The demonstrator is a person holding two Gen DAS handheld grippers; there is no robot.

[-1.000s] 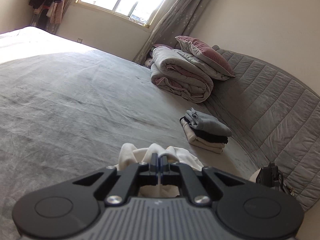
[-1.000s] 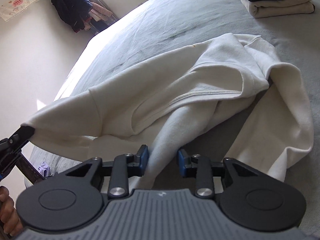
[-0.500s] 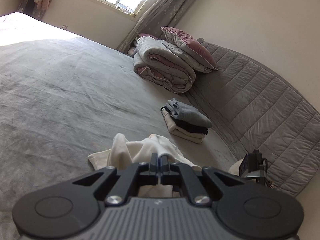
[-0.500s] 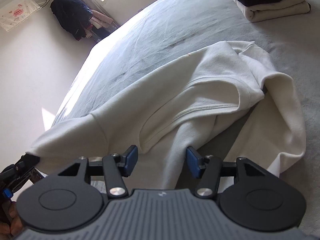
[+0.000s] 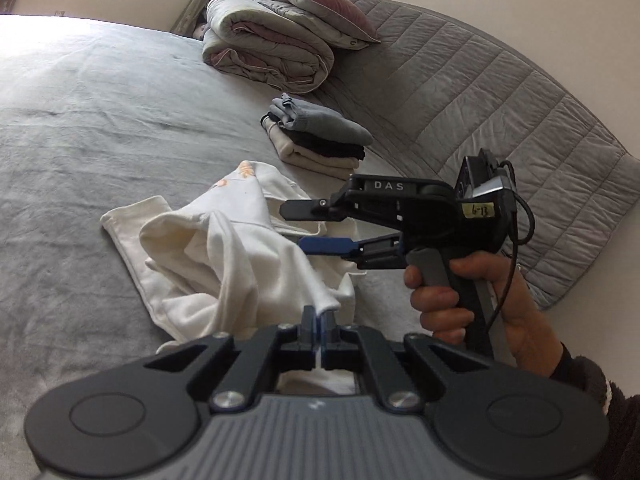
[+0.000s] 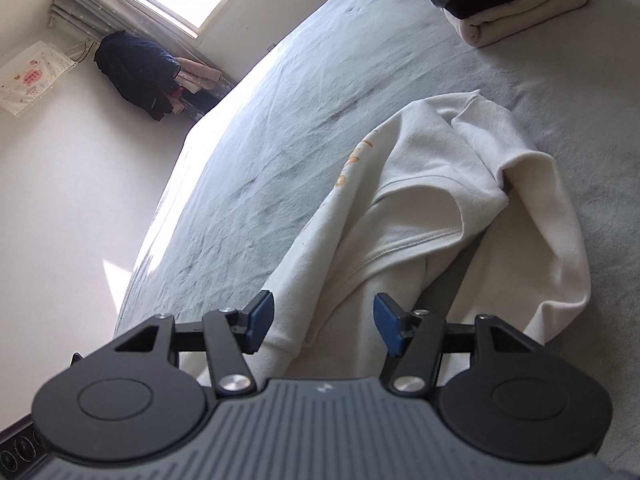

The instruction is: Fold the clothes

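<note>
A cream sweatshirt (image 5: 240, 256) with an orange print lies crumpled on the grey bedspread (image 5: 100, 128). My left gripper (image 5: 319, 320) is shut on a hem of the sweatshirt at the near edge. In the left wrist view my right gripper (image 5: 316, 226) is held by a hand (image 5: 444, 300) just above the garment, with its jaws apart. The right wrist view shows that gripper (image 6: 324, 322) open, with a fold of the cream sweatshirt (image 6: 420, 208) lying between its blue pads (image 6: 260, 316) and touching neither.
A stack of folded clothes (image 5: 316, 140) sits on the bed near the quilted grey headboard (image 5: 480, 100). A rolled duvet and pillow (image 5: 280, 40) lie further back. Dark clothes (image 6: 136, 72) hang by the window; a white wall (image 6: 60, 200) lies beyond the bed's edge.
My left gripper has swung round with the hem, so the stretched sweatshirt has slackened into a heap. The right gripper's jaws have widened and it now shows close in the left wrist view.
</note>
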